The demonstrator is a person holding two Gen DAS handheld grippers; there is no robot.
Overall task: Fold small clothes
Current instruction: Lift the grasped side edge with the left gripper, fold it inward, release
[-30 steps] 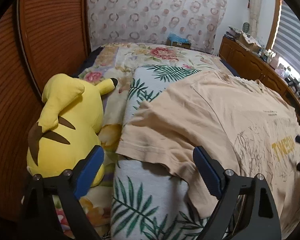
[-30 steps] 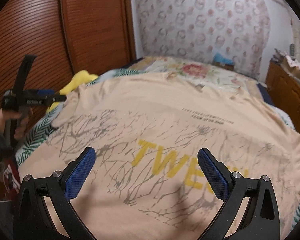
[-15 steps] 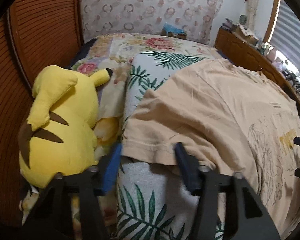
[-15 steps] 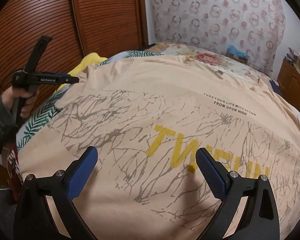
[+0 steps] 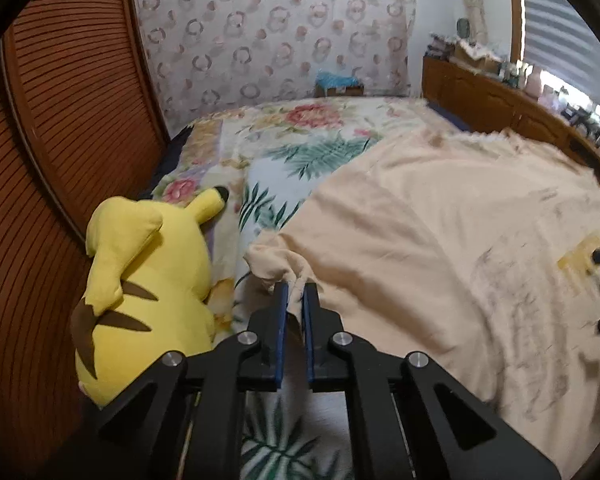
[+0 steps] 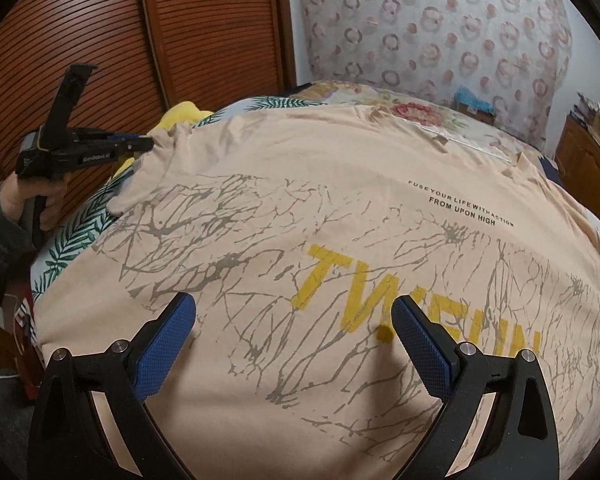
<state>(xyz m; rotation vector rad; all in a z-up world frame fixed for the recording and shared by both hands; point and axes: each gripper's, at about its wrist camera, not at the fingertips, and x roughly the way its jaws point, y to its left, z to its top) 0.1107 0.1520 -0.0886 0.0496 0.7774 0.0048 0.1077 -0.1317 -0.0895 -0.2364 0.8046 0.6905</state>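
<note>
A peach T-shirt (image 6: 340, 208) with grey branch print and yellow letters lies spread front-up on the bed; it also shows in the left wrist view (image 5: 440, 232). My left gripper (image 5: 295, 296) is shut on the hem of the shirt's left sleeve (image 5: 278, 260) and lifts it slightly; it shows in the right wrist view (image 6: 140, 145) at the sleeve. My right gripper (image 6: 294, 320) is open and empty, hovering over the shirt's lower front near the yellow letters.
A yellow plush toy (image 5: 140, 280) lies at the bed's left edge beside the sleeve. Wooden slatted wardrobe doors (image 6: 100, 40) stand on the left. A wooden dresser (image 5: 500, 100) with clutter runs along the right. A floral and leaf-print bedspread (image 5: 300, 152) covers the bed.
My left gripper moved forward onto the sleeve hem and closed on it, bunching and lifting the cloth. My right gripper stayed open and shifted slightly over the shirt front.
</note>
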